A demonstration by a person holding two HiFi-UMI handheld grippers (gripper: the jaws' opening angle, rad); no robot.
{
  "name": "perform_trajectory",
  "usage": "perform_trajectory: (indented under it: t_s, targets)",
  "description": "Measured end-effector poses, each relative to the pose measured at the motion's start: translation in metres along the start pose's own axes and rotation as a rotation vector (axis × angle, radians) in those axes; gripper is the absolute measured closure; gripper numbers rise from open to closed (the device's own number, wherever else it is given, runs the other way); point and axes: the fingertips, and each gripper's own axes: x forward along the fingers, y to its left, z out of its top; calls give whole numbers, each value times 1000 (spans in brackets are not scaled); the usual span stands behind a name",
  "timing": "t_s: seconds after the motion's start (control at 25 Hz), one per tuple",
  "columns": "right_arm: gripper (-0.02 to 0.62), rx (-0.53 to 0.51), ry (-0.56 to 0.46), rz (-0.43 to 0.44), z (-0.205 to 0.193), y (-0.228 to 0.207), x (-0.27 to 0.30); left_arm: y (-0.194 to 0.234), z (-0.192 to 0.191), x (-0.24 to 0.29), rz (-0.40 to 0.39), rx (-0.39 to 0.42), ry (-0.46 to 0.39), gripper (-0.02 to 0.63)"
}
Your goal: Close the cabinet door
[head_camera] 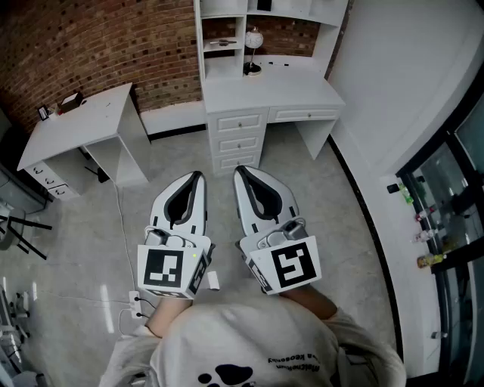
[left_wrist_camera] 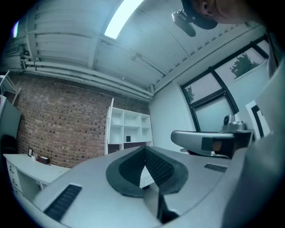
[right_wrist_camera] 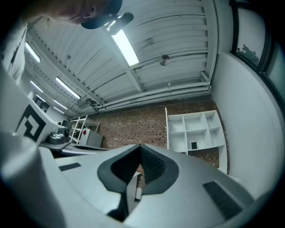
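A white desk unit (head_camera: pixel 265 94) with a drawer stack (head_camera: pixel 238 140) and an open shelf hutch (head_camera: pixel 227 23) stands against the brick wall ahead. A thin white panel juts at the hutch's left edge (left_wrist_camera: pixel 109 127); I cannot tell if it is a door. The hutch (right_wrist_camera: pixel 193 131) also shows in the right gripper view. My left gripper (head_camera: pixel 198 175) and right gripper (head_camera: pixel 238 169) are held side by side over the floor, short of the drawers, pointing at the unit. Both have their jaws together with nothing between them, as the left gripper (left_wrist_camera: pixel 144 148) and right gripper (right_wrist_camera: pixel 140 145) show up close.
A second white desk (head_camera: pixel 76 125) stands at the left with a small dark box on it. A small globe (head_camera: pixel 253 38) sits on the main desk. At the right a curved white wall meets a glass partition (head_camera: pixel 454 227). A cable and power strip (head_camera: pixel 136 302) lie on the floor.
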Motion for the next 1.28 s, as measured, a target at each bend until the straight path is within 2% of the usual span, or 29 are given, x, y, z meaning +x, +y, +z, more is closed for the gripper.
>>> perform_trajectory:
  t_s: [0.28, 0.4, 0.68, 0.92, 1.28]
  targets:
    - [578, 3, 10, 13, -5, -10, -14, -18, -4, 0, 29, -1, 24, 598]
    - [578, 10, 13, 13, -8, -11, -18, -23, -7, 0, 13, 8, 9, 598]
    - [577, 54, -23, 7, -11, -22, -1, -6, -12, 18, 22, -1, 7, 598]
    - [577, 39, -14, 14, -30, -27, 47, 32, -25, 54, 12, -18, -7, 598]
    - [577, 22, -11, -21, -56, -56, 152, 110, -33, 138, -22, -27, -28, 598]
